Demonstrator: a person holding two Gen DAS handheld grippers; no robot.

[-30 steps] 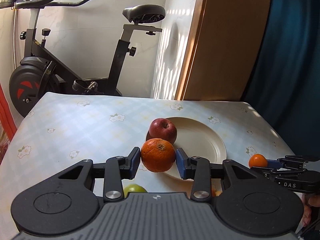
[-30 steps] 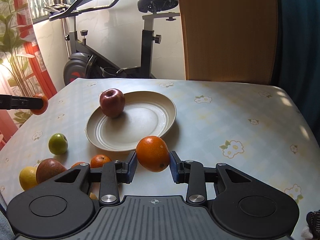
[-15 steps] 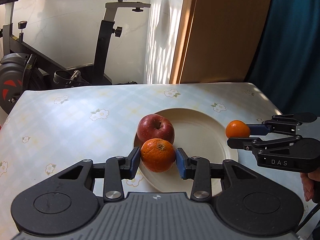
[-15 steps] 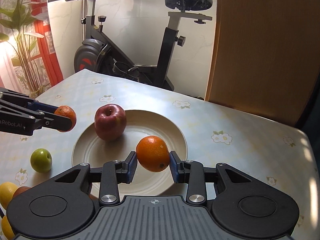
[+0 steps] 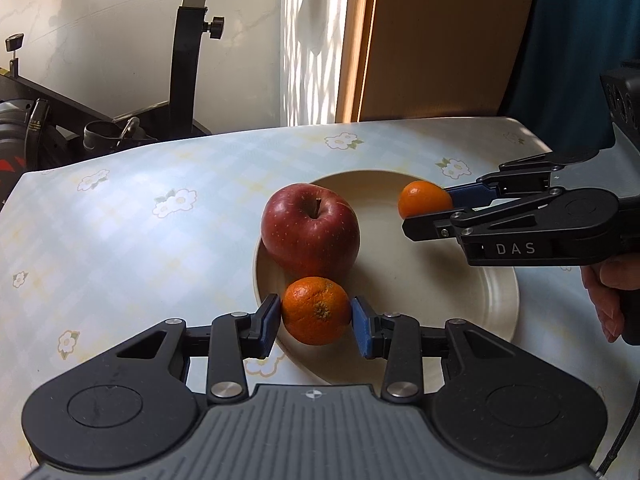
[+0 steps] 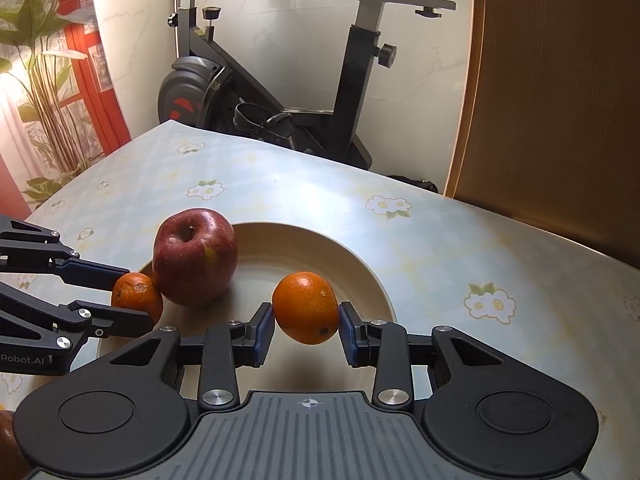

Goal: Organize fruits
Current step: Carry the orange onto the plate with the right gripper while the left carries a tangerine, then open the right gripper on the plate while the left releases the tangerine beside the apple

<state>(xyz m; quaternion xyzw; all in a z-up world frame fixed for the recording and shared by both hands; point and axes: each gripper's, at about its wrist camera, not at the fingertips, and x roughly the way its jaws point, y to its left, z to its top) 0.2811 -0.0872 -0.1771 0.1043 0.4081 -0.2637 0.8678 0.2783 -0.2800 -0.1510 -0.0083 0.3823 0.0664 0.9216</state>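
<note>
Fruit is gathering on the cream plate in the middle of the flowered table: a red apple already sits on its left side. The left gripper pinches a mandarin between its blue pads, low over the plate's near rim and just in front of the apple; in the right wrist view the two fruits look to be touching. The right gripper pinches an orange above the bare middle of the plate, and whether that one rests on the dish yet I cannot tell.

To set both down well, I'd lower each fruit until the plate carries it, then spread the fingers slowly and only a little, so nothing rolls. The mandarin wants to nestle against the apple rather than perch on the sloping rim. The right one has room; keep it off the other gripper's fingers and draw both tools straight back.
</note>
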